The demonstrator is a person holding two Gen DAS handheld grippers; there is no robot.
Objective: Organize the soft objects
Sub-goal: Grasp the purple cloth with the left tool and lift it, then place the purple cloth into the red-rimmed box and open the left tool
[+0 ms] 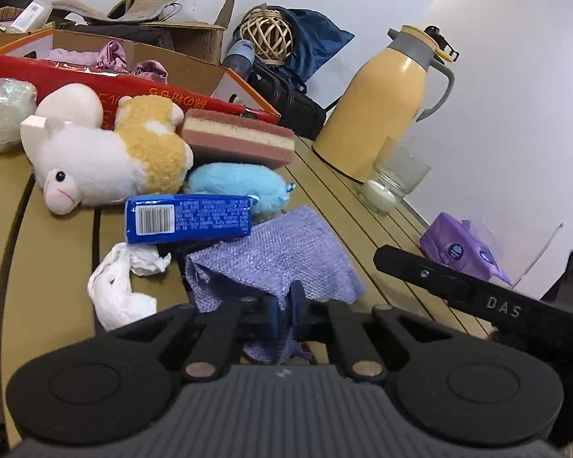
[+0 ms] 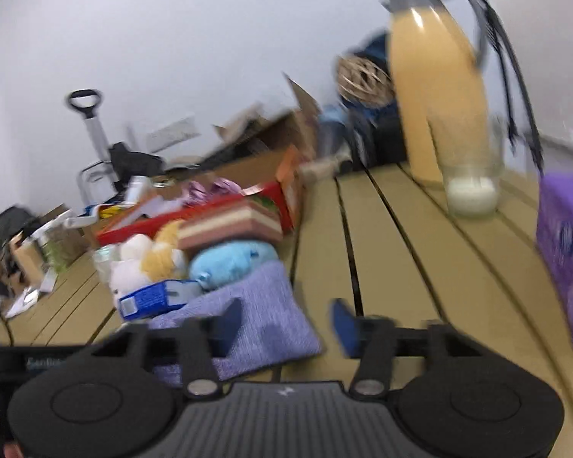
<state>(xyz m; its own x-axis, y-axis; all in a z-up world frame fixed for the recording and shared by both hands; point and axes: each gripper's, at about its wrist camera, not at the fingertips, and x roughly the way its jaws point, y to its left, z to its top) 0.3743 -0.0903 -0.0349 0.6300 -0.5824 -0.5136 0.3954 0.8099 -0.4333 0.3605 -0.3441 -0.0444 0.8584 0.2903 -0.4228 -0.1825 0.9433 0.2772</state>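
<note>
A purple knitted cloth [image 1: 279,252] lies on the slatted wooden table [image 1: 38,267], in front of a blue packet [image 1: 189,219]. My left gripper [image 1: 285,305] is shut on the cloth's near edge, and the fabric bunches between the blue pads. In the right wrist view the same cloth [image 2: 271,305] lies low and left. My right gripper [image 2: 286,307] is open at its right corner, one finger over the fabric and the other over bare wood. Behind are a white and tan alpaca plush [image 1: 95,160], a light blue plush [image 1: 237,181] and a pink and cream sponge [image 1: 240,139].
Crumpled white tissue [image 1: 118,286] lies left of the cloth. A red-sided cardboard box [image 1: 95,76] holding fabrics stands behind the toys. To the right are a yellow thermos [image 1: 386,91], a glass with a candle [image 1: 393,179] and a purple tissue pack [image 1: 462,253].
</note>
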